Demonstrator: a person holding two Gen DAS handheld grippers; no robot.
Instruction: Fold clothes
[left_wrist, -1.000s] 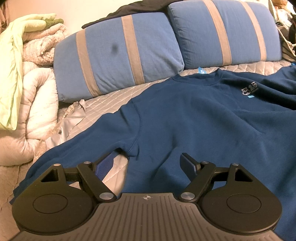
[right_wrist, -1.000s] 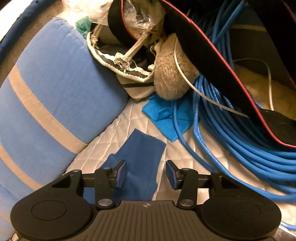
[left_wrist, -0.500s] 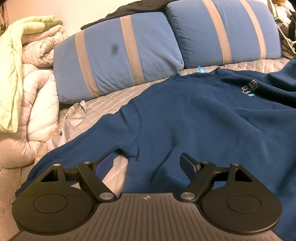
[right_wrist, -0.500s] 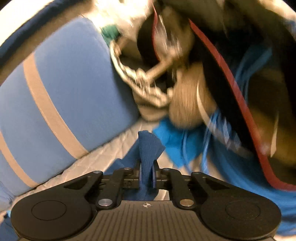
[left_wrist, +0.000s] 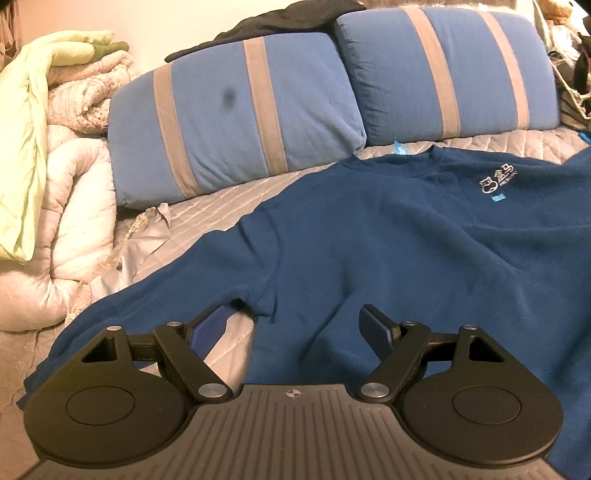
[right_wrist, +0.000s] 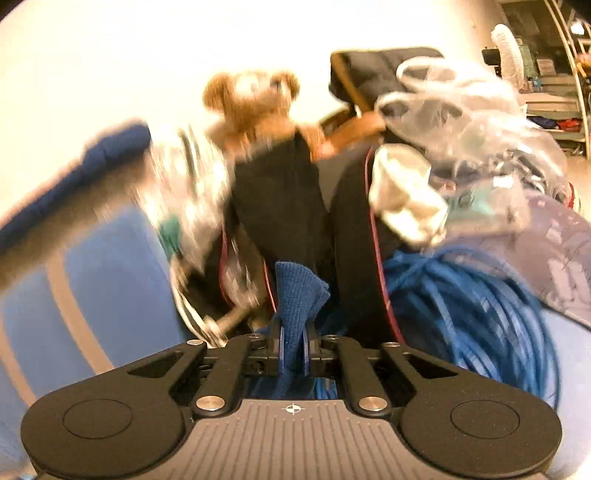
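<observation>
A dark blue sweatshirt (left_wrist: 406, 240) lies face up on the quilted bed, its collar toward the pillows and a white logo (left_wrist: 496, 179) on its chest. My left gripper (left_wrist: 291, 328) hovers open over the armpit where the near sleeve (left_wrist: 155, 295) meets the body, with nothing pinched. In the right wrist view, my right gripper (right_wrist: 293, 349) is shut on the ribbed cuff of the other sleeve (right_wrist: 299, 291), which sticks up between the pads. That view is blurred.
Two blue pillows with tan stripes (left_wrist: 236, 110) (left_wrist: 443, 70) lean along the back of the bed. Rolled white and green bedding (left_wrist: 55, 155) is piled at the left. Near the lifted cuff are a teddy bear (right_wrist: 255, 99), a coil of blue cable (right_wrist: 472, 306), plastic bags (right_wrist: 461, 110) and a dark bag.
The right gripper closed on the sleeve cuff that lay flat between its fingers, then lifted it up off the bed and tilted upward. The left gripper stayed where it was.
</observation>
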